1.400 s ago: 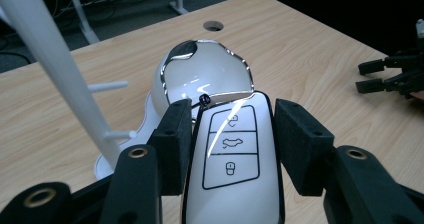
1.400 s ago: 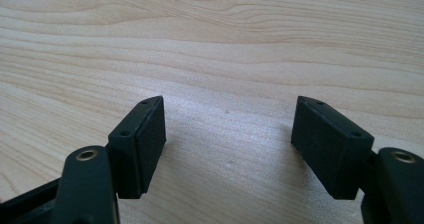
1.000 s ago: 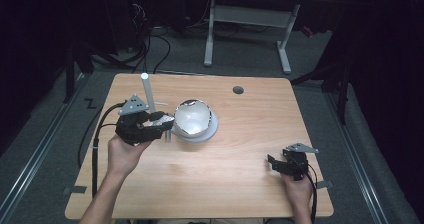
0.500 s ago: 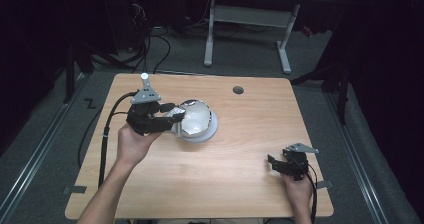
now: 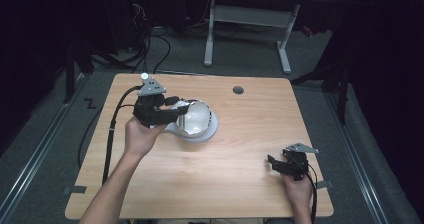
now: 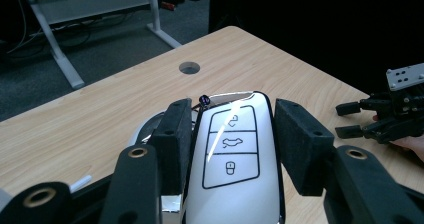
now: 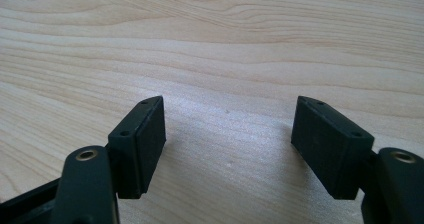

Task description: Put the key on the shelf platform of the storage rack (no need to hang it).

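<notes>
Key fob (image 6: 231, 154) clamped in left gripper (image 6: 232, 134); right gripper (image 7: 227, 139) jaws wide, empty.

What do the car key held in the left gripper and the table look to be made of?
Car key: probably glossy white plastic with a chrome-like rim, given the sharp reflections and mirror edge. Table: light wood or wood-look laminate, matte, with visible grain lines.

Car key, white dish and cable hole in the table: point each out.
car key (image 6: 231, 154): left gripper view, on its middle button.
white dish (image 5: 209, 133): high view, on its right rim.
cable hole (image 6: 189, 67): left gripper view, on its dark centre.
</notes>
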